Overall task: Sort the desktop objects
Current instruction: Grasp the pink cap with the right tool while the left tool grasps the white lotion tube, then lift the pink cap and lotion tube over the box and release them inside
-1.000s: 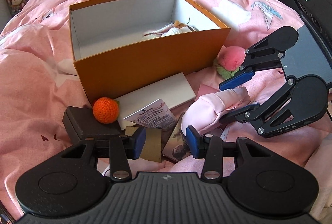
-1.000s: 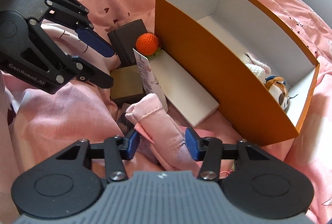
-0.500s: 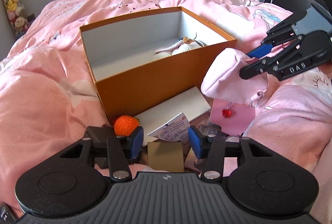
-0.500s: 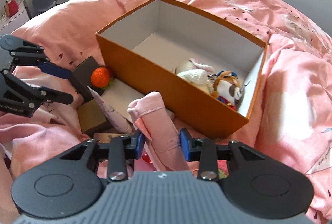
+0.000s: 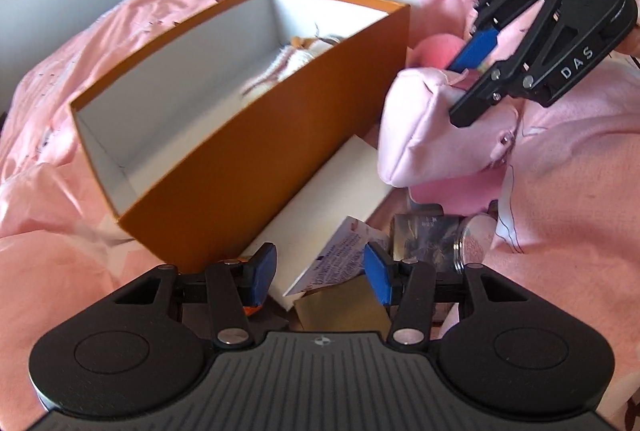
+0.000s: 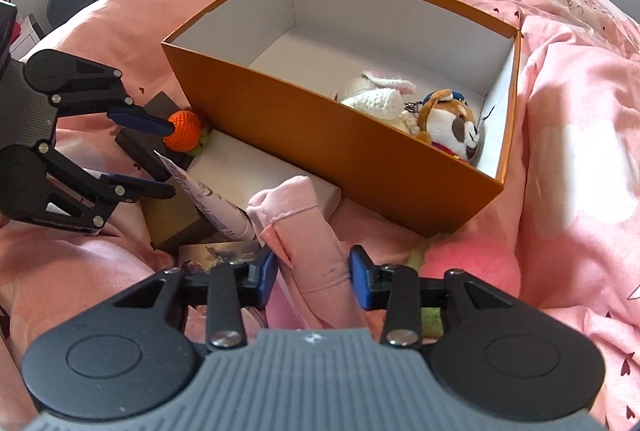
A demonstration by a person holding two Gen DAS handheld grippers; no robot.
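While the left gripper point(image 6: 160, 155) is hanging spread and holding nothing over the loose pile, one fingertip close to the crocheted orange ball point(image 6: 183, 130), the ball is sitting on a dark flat case point(image 6: 140, 143) beside the orange box's point(image 6: 340, 151) near wall. Moving right: a white tube point(image 6: 208, 199) is leaning across a tan block point(image 6: 176, 219), with a flat white box point(image 6: 248, 171) lying along the box wall. Right gripper point(image 6: 312, 271) is pinching a pink fabric pouch point(image 6: 308, 231), lifted clear of the pile and below rim level, just outside the wall. Inside the box, at the right end, a white knitted bunny point(image 6: 376, 95) and a plush dog keychain point(image 6: 448, 123) are already sitting. Advice: keep raising the pouch until its dangling end clears the rim, carry it over the bare left half of the floor, then release low. The pouch is floppy, so I'd expect a snagged edge to drag the light box across the pink duvet point(image 6: 580, 111).
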